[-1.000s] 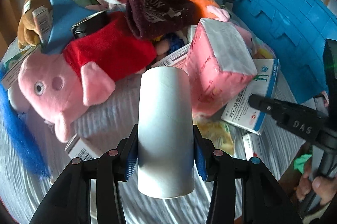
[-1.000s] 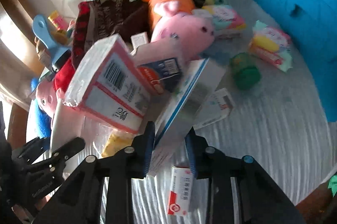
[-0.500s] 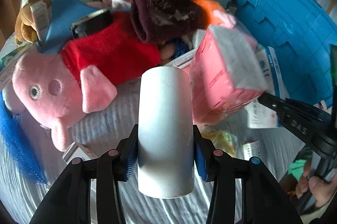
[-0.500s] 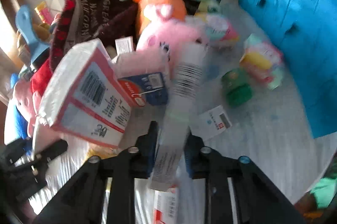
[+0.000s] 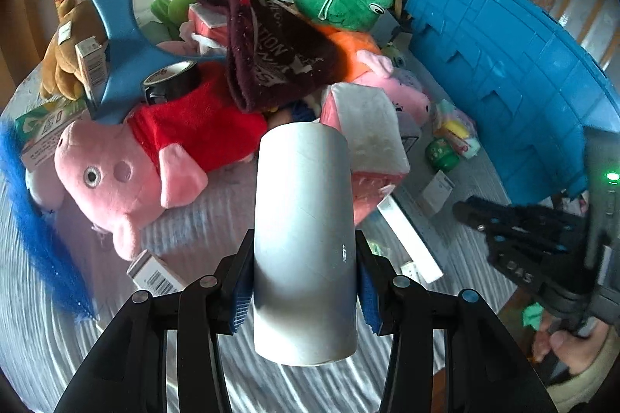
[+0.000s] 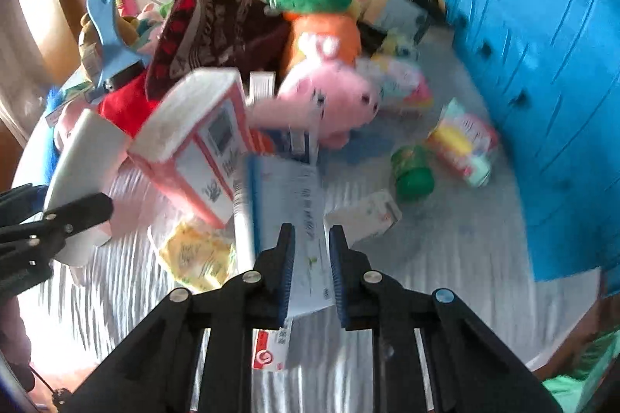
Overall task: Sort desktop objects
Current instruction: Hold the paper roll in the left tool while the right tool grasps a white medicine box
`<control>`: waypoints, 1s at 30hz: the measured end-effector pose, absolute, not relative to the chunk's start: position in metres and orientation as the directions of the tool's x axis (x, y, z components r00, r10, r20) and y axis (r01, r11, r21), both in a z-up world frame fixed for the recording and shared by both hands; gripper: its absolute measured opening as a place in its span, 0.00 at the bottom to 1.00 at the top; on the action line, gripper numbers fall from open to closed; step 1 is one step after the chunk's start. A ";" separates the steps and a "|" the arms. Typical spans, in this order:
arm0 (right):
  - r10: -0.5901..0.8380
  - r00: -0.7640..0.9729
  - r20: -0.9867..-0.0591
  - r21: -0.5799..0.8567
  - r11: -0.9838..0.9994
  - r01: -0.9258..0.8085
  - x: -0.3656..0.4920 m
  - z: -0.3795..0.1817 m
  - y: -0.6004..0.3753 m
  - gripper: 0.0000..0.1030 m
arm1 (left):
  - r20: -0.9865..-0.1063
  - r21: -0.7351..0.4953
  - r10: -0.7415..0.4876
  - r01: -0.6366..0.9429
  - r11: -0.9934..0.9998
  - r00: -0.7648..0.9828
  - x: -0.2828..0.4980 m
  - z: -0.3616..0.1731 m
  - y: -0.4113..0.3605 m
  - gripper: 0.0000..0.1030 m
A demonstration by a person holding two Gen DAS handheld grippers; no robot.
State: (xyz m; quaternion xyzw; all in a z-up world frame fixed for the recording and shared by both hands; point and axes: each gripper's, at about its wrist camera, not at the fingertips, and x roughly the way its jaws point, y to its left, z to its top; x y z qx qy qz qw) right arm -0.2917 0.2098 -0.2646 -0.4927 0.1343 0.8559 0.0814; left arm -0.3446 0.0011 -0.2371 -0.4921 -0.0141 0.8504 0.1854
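Note:
My left gripper [image 5: 304, 287] is shut on a white paper roll [image 5: 304, 238] and holds it above the striped tabletop; the roll also shows in the right wrist view [image 6: 83, 176]. My right gripper [image 6: 312, 258] is shut on a flat white-and-blue medicine box [image 6: 286, 211], lifted and tilted; the box also shows edge-on in the left wrist view [image 5: 409, 238]. A pile of plush toys and boxes lies behind: a pink pig in red [image 5: 128, 161], a pink tissue pack [image 6: 197, 145], a green frog [image 5: 341, 2].
A blue plastic crate [image 5: 503, 75] stands on the right. A green jar [image 6: 412, 172], a snack pack [image 6: 463, 149], a yellow packet [image 6: 195, 254] and small boxes [image 6: 362, 215] lie on the table. A maroon cloth [image 5: 271, 52] and blue dustpan [image 5: 116, 25] top the pile.
My right gripper has lifted the medicine box off the table and turned it while pulling back. My left gripper has kept the roll and risen slightly.

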 end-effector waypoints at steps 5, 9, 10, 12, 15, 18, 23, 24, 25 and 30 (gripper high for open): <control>-0.036 -0.530 -0.847 0.245 -0.912 -0.330 -0.283 -0.272 0.220 0.18 | -0.839 -0.201 0.314 -0.284 -0.937 -0.444 -0.341 -0.244 -0.011 0.43; 0.060 -0.637 -0.769 0.199 -0.924 -0.328 -0.263 -0.244 0.209 0.29 | -0.842 -0.216 0.316 -0.264 -0.940 -0.436 -0.340 -0.249 -0.020 0.43; 0.093 -0.676 -0.731 0.187 -0.926 -0.329 -0.255 -0.234 0.205 0.29 | -0.842 -0.216 0.316 -0.263 -0.940 -0.437 -0.339 -0.249 -0.022 0.43; 0.140 -0.757 -0.638 0.190 -0.924 -0.331 -0.238 -0.214 0.199 0.34 | -0.841 -0.213 0.314 -0.264 -0.941 -0.441 -0.339 -0.246 -0.023 0.43; -0.055 -0.776 -0.628 0.393 -0.883 -0.255 -0.247 -0.218 0.212 0.70 | -0.839 -0.208 0.311 -0.265 -0.941 -0.447 -0.338 -0.242 -0.025 0.43; -0.073 -0.833 -0.548 0.481 -0.843 -0.243 -0.239 -0.214 0.218 0.70 | -0.837 -0.203 0.308 -0.267 -0.942 -0.453 -0.337 -0.239 -0.027 0.43; 0.063 -0.911 -0.406 0.435 -0.864 -0.254 -0.210 -0.180 0.207 1.00 | -0.836 -0.190 0.299 -0.269 -0.944 -0.460 -0.337 -0.234 -0.027 0.43; 0.030 -0.913 -0.408 0.470 -0.850 -0.238 -0.212 -0.182 0.209 1.00 | -0.836 -0.188 0.297 -0.268 -0.945 -0.461 -0.338 -0.233 -0.026 0.43; -0.012 -0.896 -0.445 0.509 -0.826 -0.242 -0.218 -0.190 0.212 1.00 | -0.836 -0.188 0.297 -0.267 -0.945 -0.462 -0.338 -0.232 -0.025 0.43; -0.025 -0.742 -0.669 0.371 -0.877 -0.305 -0.254 -0.227 0.205 0.99 | -0.840 -0.187 0.289 -0.255 -0.949 -0.460 -0.341 -0.234 -0.017 0.43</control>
